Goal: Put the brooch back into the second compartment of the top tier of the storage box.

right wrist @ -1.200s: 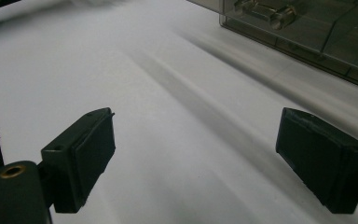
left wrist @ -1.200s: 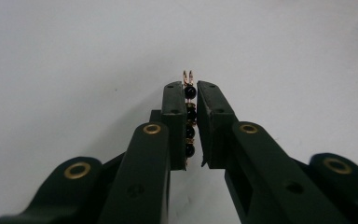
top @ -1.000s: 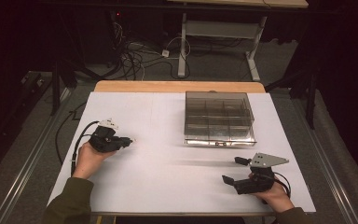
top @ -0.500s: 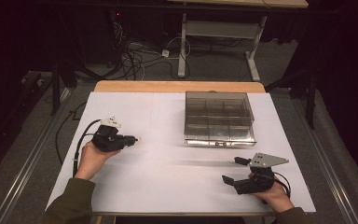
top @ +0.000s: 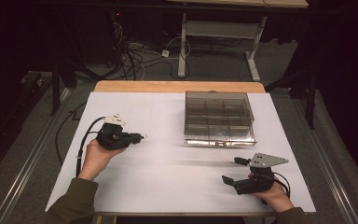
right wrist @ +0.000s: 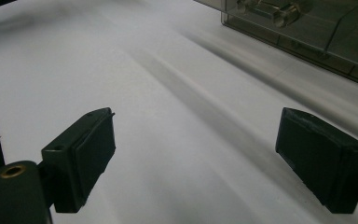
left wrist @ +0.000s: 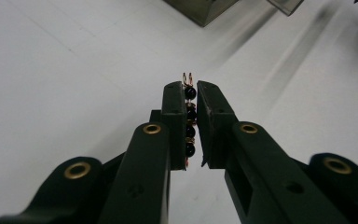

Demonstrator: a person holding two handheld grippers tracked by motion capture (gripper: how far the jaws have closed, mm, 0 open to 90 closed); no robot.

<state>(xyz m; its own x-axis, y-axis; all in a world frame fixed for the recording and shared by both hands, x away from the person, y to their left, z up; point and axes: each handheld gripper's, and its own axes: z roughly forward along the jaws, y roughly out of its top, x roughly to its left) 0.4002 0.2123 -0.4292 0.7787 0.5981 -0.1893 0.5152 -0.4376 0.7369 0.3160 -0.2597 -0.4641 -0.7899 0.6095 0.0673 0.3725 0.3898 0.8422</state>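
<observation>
My left gripper [top: 141, 137] hovers over the left part of the white table [top: 168, 186], pointing right. In the left gripper view its jaws [left wrist: 191, 91] are shut on a small strip of black beads with thin copper-coloured leads [left wrist: 189, 116]. My right gripper [top: 231, 170] is at the table's near right, open, with nothing between its pads [right wrist: 93, 154]. A clear grey compartment box [top: 219, 119] lies at the far middle right, and one cell holds small metal parts [right wrist: 279, 11].
The box's corner [left wrist: 200, 9] lies ahead of the left jaws, and its front wall [right wrist: 307, 42] is beyond the right ones. Cables trail from both grippers. Past the table's far wooden edge [top: 177, 86] are floor cables and a metal frame.
My left hand has drifted a little to the right and upward with the bead strip still gripped. The right hand has stayed put.
</observation>
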